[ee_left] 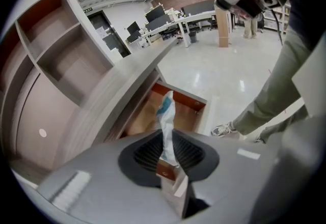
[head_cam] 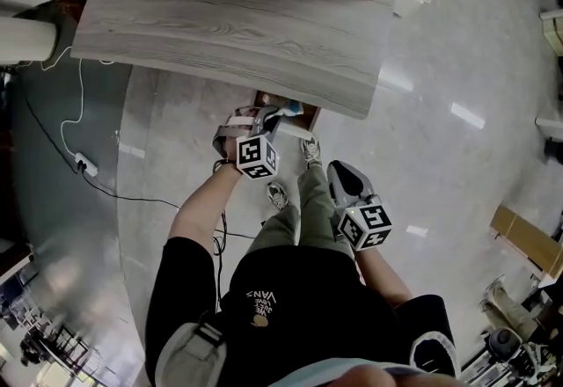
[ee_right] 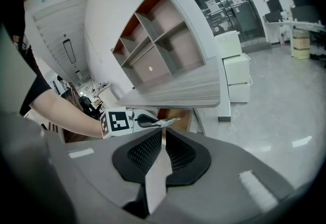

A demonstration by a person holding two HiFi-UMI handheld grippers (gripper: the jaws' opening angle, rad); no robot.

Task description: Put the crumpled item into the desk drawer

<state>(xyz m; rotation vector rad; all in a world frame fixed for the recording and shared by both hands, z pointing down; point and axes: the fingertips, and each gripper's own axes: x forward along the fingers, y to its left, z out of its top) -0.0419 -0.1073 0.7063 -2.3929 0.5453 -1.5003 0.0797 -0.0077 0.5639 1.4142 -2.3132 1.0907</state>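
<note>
here the left tool (ee_left: 168, 163) has its jaws partway closed and clamped on the crumpled item (ee_left: 166, 125), a twisted strip of white with a blue patch near its top, which stands up from between the pads. in the left gripper view the item's upper end shows against the reddish-brown inside of the open drawer (ee_left: 191, 107); whether it hangs just over the drawer or already reaches into it i cannot tell. from the head view the left tool (head_cam: 271, 123) points down at the drawer (head_cam: 306, 119), which sticks out just under the front edge of the grey wood-grain tabletop (head_cam: 229, 33). the right tool (ee_right: 162, 145) has its jaws closed together with nothing between them; it hangs apart from the drawer, beside the person's leg (head_cam: 310, 200), and looks toward the left tool's marker cube (ee_right: 117, 121). a shelf unit (ee_right: 153, 47) with open compartments rises behind the tabletop. a white cable with a power strip (head_cam: 85, 165) lies on the shiny floor (head_cam: 440, 113).
</note>
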